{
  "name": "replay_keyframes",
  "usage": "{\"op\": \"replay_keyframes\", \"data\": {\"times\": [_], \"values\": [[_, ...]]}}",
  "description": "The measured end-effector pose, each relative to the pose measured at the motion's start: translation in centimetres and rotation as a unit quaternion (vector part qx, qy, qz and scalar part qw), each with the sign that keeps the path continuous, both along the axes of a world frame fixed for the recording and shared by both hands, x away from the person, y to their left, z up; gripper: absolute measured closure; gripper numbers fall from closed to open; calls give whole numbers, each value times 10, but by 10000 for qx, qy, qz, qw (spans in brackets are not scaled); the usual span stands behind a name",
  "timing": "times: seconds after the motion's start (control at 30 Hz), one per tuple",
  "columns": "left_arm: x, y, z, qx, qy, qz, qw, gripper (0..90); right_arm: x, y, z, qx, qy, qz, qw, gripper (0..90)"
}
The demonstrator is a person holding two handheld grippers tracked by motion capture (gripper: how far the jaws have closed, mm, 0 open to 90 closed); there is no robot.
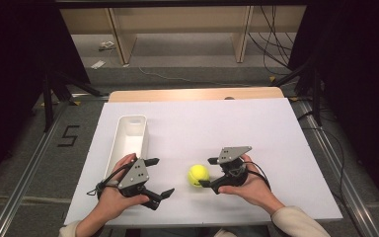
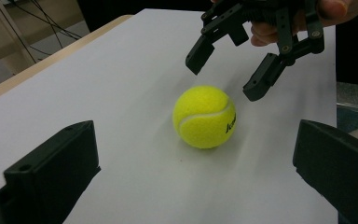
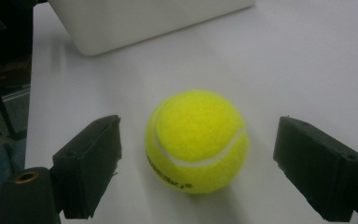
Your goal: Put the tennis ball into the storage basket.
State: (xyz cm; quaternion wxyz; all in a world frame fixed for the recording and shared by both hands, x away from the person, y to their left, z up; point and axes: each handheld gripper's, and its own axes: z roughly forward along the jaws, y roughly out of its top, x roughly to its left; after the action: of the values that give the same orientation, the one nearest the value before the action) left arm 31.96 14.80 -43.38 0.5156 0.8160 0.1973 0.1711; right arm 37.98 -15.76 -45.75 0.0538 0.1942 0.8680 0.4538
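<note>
Blocky black right gripper (image 3: 198, 163) jaws gape wide beside a fuzzy round tennis ball (image 3: 196, 140).

A "5" is marked on the floor (image 1: 68, 135) (the tennis ball's (image 2: 204, 116) print is unreadable).

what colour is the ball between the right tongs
Bright yellow-green, with a white seam and dark lettering; the tennis ball shows best in the right gripper view.

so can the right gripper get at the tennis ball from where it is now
Probably yes. The right gripper is open with a jaw on either side of the tennis ball, gaps showing on both sides in its own view. Nothing lies between them; the left gripper sits open, off to the side.
</note>
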Motion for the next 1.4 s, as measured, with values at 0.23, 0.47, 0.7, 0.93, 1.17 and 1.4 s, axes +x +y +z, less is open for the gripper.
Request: {"op": "replay_keyframes", "data": {"times": [0.23,0.47,0.7,0.93,1.17,1.4], "values": [[0,0,0,-11,3,-10,10000,0,4,11,-7,-178,67,93,9998,157],[0,0,0,-15,4,-14,10000,0,7,20,-13,-315,104,158,9993,157],[0,0,0,-13,4,-23,10000,0,10,24,-18,-382,116,175,9991,157],[0,0,0,-12,5,-36,10000,0,14,28,-22,-456,153,149,9987,161],[0,0,0,-22,11,-40,10000,0,15,31,-26,-561,217,149,9981,187],[-1,0,0,-13,10,-48,10000,0,17,35,-29,-683,248,148,9972,206]]}}
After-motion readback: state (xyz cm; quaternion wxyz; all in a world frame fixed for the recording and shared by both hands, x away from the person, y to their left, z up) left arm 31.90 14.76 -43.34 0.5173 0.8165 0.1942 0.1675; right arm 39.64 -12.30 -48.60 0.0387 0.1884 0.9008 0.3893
